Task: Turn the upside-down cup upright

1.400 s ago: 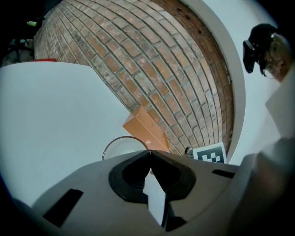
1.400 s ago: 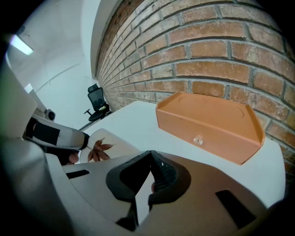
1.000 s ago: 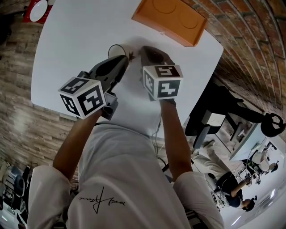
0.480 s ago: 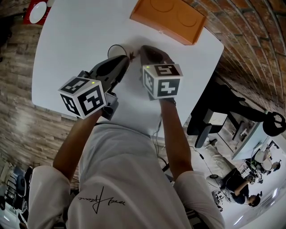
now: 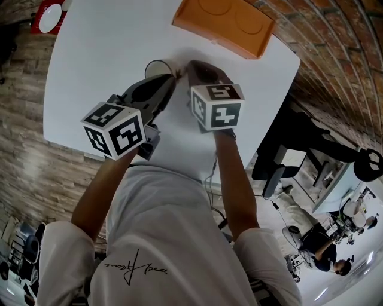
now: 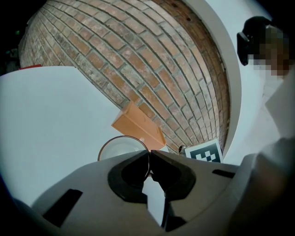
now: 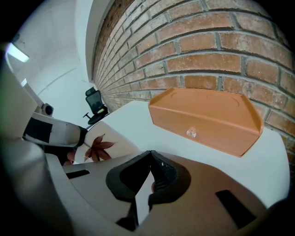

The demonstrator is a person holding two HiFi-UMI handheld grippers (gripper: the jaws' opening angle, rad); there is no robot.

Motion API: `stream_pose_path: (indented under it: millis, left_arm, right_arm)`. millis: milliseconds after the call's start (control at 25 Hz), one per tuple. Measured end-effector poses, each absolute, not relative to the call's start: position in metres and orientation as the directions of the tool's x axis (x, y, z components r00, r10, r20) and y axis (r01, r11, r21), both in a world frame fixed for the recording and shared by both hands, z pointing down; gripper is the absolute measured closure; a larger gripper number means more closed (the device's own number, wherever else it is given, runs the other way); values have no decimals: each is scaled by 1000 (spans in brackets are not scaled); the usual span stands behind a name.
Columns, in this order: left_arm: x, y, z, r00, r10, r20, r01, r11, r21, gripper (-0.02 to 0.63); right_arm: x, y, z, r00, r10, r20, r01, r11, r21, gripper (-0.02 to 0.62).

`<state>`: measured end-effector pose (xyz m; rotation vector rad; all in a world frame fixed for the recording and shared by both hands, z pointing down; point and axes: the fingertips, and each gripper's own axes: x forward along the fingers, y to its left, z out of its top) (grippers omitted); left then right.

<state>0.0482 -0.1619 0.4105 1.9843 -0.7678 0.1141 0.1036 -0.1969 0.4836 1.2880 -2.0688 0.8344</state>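
Observation:
A white cup (image 5: 157, 67) with a red leaf print lies tilted on the white table (image 5: 102, 48), just ahead of my two grippers. In the left gripper view its round mouth (image 6: 120, 148) faces the camera, and my left gripper (image 6: 150, 153) is shut on the rim's right side. The head view shows that gripper (image 5: 172, 76) reaching to the cup from the near side. My right gripper (image 5: 190, 64) stays close to the cup's right, shut with nothing between its jaws (image 7: 150, 154). From the right gripper view the cup's leafy side (image 7: 99, 145) is at the left.
An orange drawer box (image 5: 224, 24) with a small knob stands at the table's far edge, in front of a brick wall. A red object (image 5: 48, 15) lies past the far left corner. The table's right edge drops off beside my right arm.
The cup has tipped a little in my left gripper, so its pale rim now shows more in the head view. The left gripper has shifted slightly; the right one has held still.

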Motion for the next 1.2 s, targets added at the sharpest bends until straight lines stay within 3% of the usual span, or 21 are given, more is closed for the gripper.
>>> stream_pose_path:
  millis: [1200]
  left_arm:
    - [68, -166, 410, 809, -438, 391, -553, -345, 758, 598]
  right_arm:
    - [109, -193, 488, -403, -551, 731, -906, 356, -231, 575]
